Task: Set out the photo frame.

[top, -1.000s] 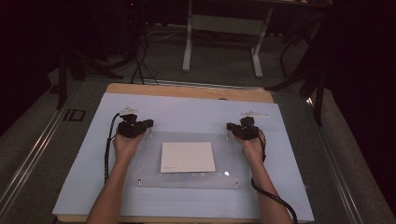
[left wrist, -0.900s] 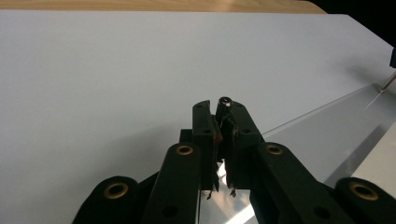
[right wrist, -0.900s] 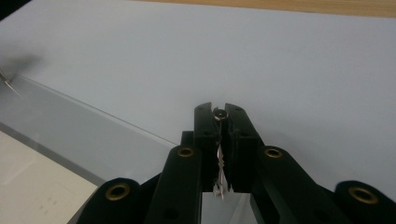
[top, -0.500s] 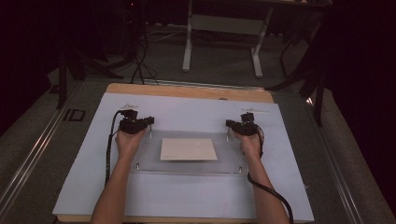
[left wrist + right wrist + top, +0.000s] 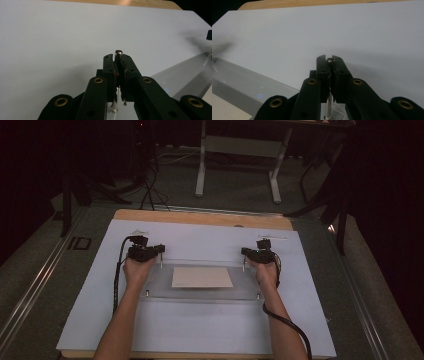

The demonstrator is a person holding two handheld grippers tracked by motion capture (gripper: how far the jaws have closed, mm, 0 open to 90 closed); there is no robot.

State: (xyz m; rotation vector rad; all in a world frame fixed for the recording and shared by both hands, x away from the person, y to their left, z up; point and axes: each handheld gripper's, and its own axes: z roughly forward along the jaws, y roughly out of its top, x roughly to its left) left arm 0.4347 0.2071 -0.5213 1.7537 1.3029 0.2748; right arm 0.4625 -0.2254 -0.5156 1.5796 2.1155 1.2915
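Note:
A clear acrylic plate [image 5: 200, 292] with a short metal post at each corner lies on the white sheet, and a beige card [image 5: 202, 277] sits at its middle. My left gripper [image 5: 159, 251] is shut on the far-left post [image 5: 161, 261]. In the left gripper view the jaws [image 5: 118, 56] pinch that post [image 5: 118, 52], with the plate [image 5: 185, 72] stretching right. My right gripper [image 5: 246, 252] is shut on the far-right post [image 5: 243, 265]. The right gripper view has its jaws [image 5: 330, 60] closed round the post [image 5: 327, 107], the plate [image 5: 249, 85] running left.
A large white sheet [image 5: 200, 240] covers the wooden table [image 5: 200, 217]. The two near posts [image 5: 148, 294] of the plate stand free. Black cables trail from both grippers. Beyond the table are a dark floor and a white desk frame [image 5: 235, 150].
The plate's near edge has drawn away from the person, so the plate looks shorter front to back. Both grippers stay shut on the far posts, nearly in place.

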